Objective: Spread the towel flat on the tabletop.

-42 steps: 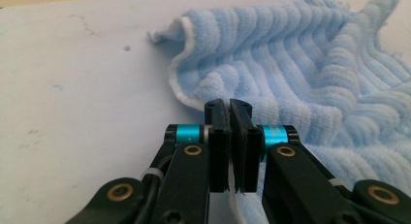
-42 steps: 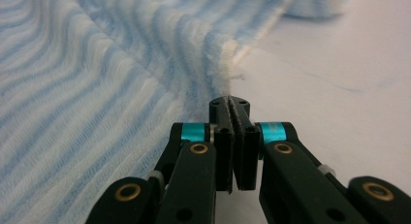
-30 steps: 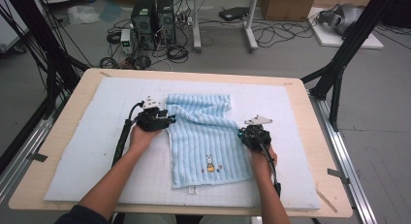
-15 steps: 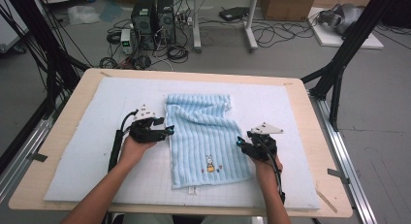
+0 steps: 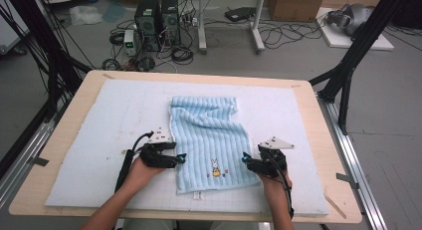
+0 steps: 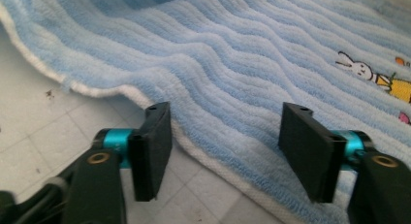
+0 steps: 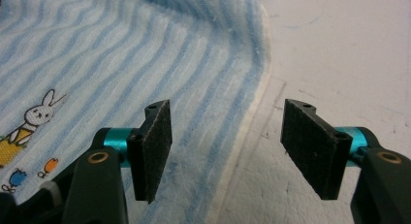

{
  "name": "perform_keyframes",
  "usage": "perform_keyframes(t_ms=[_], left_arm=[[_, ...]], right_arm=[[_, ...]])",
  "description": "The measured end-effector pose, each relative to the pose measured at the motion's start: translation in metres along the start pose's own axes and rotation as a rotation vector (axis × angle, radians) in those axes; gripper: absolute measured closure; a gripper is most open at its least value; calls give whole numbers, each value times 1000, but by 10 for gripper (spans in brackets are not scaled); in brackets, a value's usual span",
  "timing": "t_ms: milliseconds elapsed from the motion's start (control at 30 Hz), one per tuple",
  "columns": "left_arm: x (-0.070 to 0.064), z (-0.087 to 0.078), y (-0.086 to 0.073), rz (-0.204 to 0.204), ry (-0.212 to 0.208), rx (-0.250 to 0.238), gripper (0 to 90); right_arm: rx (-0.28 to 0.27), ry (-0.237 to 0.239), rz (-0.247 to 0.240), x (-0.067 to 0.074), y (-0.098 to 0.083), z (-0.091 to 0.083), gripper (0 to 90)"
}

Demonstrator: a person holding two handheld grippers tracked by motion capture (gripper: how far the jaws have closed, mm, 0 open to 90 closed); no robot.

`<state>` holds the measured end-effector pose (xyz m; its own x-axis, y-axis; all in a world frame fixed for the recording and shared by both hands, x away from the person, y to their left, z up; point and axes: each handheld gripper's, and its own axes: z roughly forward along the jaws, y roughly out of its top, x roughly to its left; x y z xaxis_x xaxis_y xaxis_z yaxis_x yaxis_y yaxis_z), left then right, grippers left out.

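On the pale blue mat that covers the wooden desk lies a light blue striped terry towel, spread lengthwise away from the person, with a small rabbit picture near its near end. At the towel's left edge sits the left gripper; in the left gripper view its jaws stand well apart over the white-trimmed hem, gripping nothing. At the towel's right edge sits the right gripper; in the right gripper view its jaws have just been opening and now stand wide, one over the striped cloth, the other over the bare mat, with the hem passing between them and the pads not pressing it. Both grippers point inward toward each other across the towel.
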<state>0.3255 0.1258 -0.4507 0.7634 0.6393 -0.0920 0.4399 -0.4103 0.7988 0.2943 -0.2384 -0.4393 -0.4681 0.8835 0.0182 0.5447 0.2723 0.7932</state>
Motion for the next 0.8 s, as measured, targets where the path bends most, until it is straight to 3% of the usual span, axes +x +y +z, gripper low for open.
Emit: perform_keyframes(t_ms=[100, 167, 233, 400, 567, 800], left_arm=[[-6, 2, 1, 61, 18, 18, 585], [-7, 1, 0, 71, -6, 16, 751], [-7, 0, 0, 83, -11, 23, 824], [-4, -10, -7, 56, -24, 17, 840], [-4, -23, -17, 30, -42, 3, 841], [-6, -38, -29, 23, -75, 10, 841]], right_arm=[[17, -6, -4, 0, 0, 4, 258], [27, -15, -5, 0, 0, 7, 222], [47, 10, -5, 1, 0, 11, 237], [78, 75, -59, 9, -1, 14, 470], [110, 142, -80, 17, 0, 10, 786], [145, 227, -121, 35, -6, -3, 818]])
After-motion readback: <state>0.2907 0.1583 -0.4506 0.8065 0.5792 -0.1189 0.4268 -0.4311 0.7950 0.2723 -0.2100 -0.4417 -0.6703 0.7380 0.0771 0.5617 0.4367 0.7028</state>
